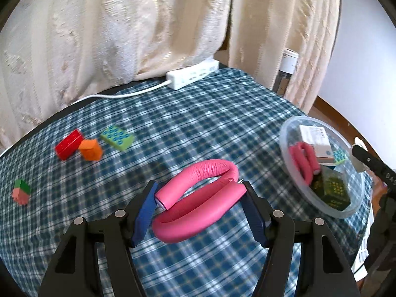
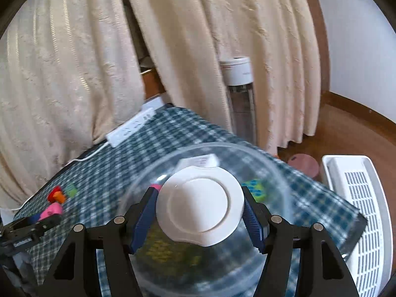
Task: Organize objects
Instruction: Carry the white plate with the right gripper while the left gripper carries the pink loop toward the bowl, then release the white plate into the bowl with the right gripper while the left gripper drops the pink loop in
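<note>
My left gripper [image 1: 200, 190] is shut on a pink bendy foam tube [image 1: 198, 200], held above the checked tablecloth [image 1: 198, 123]. A clear round bowl [image 1: 287, 158] stands to its right, holding a second pink tube [image 1: 303, 158], a white box [image 1: 315, 139] and a dark green box [image 1: 333, 190]. My right gripper [image 2: 200, 198] is shut on a white round lid [image 2: 200, 205], held over that bowl [image 2: 279, 168]. Red [image 1: 68, 144], orange [image 1: 90, 149], green [image 1: 117, 137] and pink-green [image 1: 21, 191] blocks lie at the left.
A white power strip [image 1: 193, 75] with its cable lies at the table's far edge under cream curtains. A clear bottle with a white cap [image 2: 240, 94] stands behind the table. A white slatted crate [image 2: 358, 210] and a pink round object [image 2: 303, 165] are on the floor at the right.
</note>
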The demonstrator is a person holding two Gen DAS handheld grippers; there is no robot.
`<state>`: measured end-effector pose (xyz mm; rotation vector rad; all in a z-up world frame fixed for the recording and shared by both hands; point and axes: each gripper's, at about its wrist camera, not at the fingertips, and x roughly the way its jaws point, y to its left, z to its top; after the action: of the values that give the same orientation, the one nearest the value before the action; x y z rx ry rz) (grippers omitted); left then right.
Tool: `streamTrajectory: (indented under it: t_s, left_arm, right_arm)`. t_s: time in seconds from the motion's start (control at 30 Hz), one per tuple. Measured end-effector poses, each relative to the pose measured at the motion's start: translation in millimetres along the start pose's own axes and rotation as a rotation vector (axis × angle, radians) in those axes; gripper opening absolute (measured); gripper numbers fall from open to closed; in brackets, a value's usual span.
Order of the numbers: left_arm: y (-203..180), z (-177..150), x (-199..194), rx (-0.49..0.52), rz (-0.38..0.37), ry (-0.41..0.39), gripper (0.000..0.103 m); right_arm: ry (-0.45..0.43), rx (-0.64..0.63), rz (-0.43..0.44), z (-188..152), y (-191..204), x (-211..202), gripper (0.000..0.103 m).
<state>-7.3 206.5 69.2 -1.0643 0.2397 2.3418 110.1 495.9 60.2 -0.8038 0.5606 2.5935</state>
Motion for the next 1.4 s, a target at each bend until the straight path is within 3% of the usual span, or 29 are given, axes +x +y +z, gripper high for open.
streamTrajectory:
  t_s: [0.5,0.6,1.4]
  left_arm:
    - [-53.0,15.4,7.1,0.085,-0.036,0.007,0.068]
    - [-64.0,18.6,8.2,0.104,-0.048,0.007,0.068]
    - [-138.5,44.3,28.7,0.204,-0.153,0.022,0.068]
  right_arm:
    - [0.026,0.027,0.008,-5.4,-29.4,4.9,0.069]
    - [0.023,0.029,0.022,-5.0,-31.7,2.6,0.073]
    - [-0.011,0.073,0.017,-2.4,-60.3,-10.6,0.073]
